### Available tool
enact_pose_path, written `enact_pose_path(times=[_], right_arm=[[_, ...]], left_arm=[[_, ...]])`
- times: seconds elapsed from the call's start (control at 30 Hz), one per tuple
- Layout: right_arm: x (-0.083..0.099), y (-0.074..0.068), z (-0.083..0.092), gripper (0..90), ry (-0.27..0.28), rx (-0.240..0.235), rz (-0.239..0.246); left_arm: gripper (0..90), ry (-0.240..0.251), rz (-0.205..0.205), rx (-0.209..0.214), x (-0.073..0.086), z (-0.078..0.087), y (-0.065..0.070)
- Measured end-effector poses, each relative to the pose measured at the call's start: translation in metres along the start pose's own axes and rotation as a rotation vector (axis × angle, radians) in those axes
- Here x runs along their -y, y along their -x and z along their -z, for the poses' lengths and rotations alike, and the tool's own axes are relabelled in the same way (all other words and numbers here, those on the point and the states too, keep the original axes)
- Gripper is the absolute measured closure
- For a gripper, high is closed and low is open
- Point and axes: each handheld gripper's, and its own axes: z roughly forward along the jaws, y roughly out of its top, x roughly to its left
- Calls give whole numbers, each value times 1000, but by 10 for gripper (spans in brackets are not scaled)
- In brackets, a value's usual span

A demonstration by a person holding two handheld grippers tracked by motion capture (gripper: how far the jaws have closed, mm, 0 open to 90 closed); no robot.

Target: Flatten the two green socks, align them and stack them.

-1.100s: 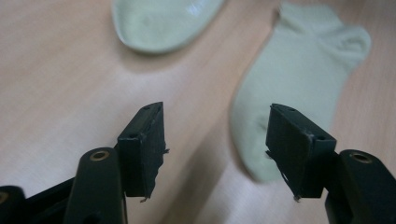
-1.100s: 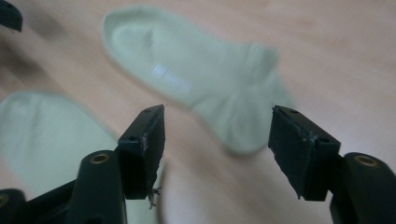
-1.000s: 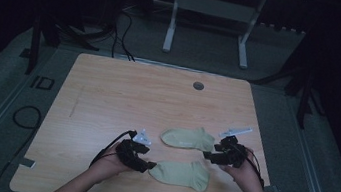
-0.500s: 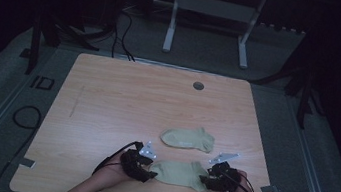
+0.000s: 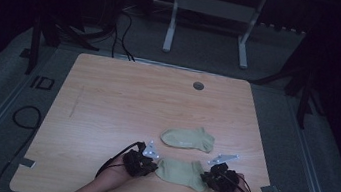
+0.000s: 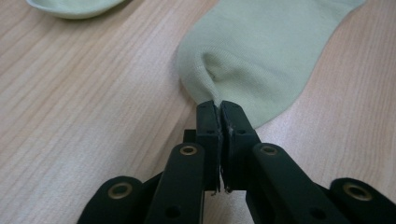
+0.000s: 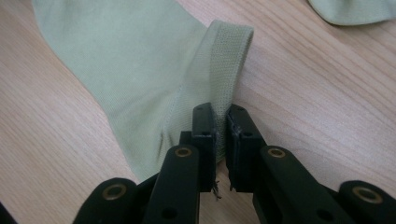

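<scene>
Two pale green socks lie on the wooden table (image 5: 122, 99). The near sock (image 5: 182, 172) is stretched between both grippers near the table's front edge. My left gripper (image 5: 148, 162) is shut on its toe end (image 6: 219, 88), with the cloth puckered at the jaw tips (image 6: 218, 106). My right gripper (image 5: 208, 177) is shut on the ribbed cuff (image 7: 223, 70) of the same sock (image 7: 126, 56), pinching its edge at the jaw tips (image 7: 220, 112). The far sock (image 5: 189, 138) lies flat just behind, apart from both grippers.
A small round grey grommet (image 5: 198, 86) sits at the table's far edge. The far sock's edge shows at the top of the left gripper view (image 6: 70, 7) and of the right gripper view (image 7: 350, 11). A white desk frame (image 5: 209, 20) stands beyond the table.
Both grippers moved back toward the front edge and closed on the near sock's two ends. The right gripper left the far sock, which stays in place.
</scene>
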Motion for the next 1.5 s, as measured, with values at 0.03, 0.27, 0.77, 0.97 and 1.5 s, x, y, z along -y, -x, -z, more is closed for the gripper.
enact_pose_path(times=[0.03,0.27,0.77,0.97,1.5], right_arm=[[0,0,2,834,5,-2,-7],[-13,6,27,836,75,0,-21],[-74,51,38,833,103,47,-43],[-86,74,16,827,45,31,-88],[-93,102,-25,770,-27,19,-153]], left_arm=[[871,8,10,5,0,1,0],[875,68,36,-2,-14,21,-8],[875,85,65,-107,-69,34,-44],[875,61,115,-102,-70,15,-58],[862,6,189,-111,-59,-29,-75]])
